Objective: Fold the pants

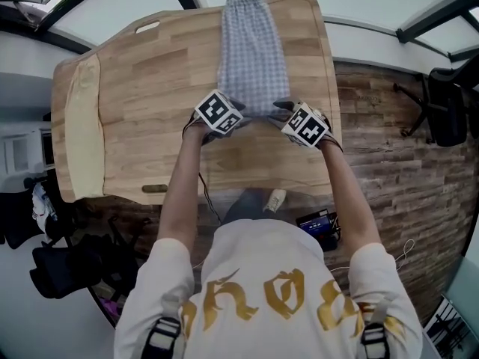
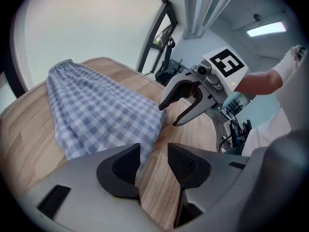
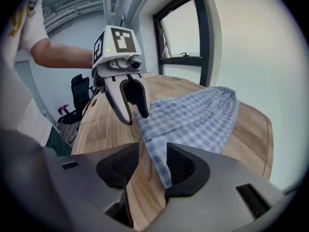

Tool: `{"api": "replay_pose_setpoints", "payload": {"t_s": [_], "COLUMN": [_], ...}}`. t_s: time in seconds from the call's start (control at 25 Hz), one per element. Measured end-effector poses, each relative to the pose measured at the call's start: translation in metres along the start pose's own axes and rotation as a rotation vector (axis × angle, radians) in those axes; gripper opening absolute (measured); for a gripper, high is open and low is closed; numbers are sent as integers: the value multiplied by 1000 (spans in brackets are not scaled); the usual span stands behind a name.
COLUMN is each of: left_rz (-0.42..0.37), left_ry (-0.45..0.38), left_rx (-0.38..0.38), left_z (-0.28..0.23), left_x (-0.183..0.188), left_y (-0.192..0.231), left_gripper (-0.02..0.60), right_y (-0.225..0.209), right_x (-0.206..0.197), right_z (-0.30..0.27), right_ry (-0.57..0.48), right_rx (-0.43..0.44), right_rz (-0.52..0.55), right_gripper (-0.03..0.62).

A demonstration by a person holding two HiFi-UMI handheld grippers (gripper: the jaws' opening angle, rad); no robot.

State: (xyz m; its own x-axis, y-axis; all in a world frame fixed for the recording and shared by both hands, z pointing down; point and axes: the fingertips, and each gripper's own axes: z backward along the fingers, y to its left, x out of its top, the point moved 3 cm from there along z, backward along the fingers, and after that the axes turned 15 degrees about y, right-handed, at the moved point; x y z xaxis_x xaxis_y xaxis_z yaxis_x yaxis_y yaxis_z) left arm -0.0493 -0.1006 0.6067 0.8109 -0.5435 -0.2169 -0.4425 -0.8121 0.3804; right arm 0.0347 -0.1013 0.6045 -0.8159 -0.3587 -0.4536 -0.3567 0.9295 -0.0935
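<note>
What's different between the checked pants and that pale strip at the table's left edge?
The pants are blue-and-white checked; the strip is plain cream. The pants lie mid-table, reaching its far edge; the strip lies along its left edge. Both lie stretched out lengthwise on the wooden table.

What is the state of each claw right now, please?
Left claw: open, edge of the pants between its pads, not gripped.
Right claw: open, pants edge between its pads too, not gripped.
</note>
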Motion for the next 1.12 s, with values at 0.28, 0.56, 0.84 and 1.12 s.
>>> {"api": "replay_pose_setpoints", "payload": {"t_s": [0.28,0.56,0.84,1.12], "left_rz": [-98,-122,-192,-37], "left_ry": [177,255,314,280], "left_rx": [15,29,103,58], "left_z": [-23,-35,-40,-34], "left_x": [-8,-5,-5,-2], "left_y": [13,23,29,36], "left_gripper": [173,167,102,63], "right_y": [0,-8,-7,-15], "right_x": [-4,-8,-6,-5], "right_z": [-26,-45,-47,-47], "right_ry": [117,191,189,208], "right_rx": [30,8,-21,-20], "right_rz": [123,172,228,178], "right_gripper": [196,145,132,71]}}
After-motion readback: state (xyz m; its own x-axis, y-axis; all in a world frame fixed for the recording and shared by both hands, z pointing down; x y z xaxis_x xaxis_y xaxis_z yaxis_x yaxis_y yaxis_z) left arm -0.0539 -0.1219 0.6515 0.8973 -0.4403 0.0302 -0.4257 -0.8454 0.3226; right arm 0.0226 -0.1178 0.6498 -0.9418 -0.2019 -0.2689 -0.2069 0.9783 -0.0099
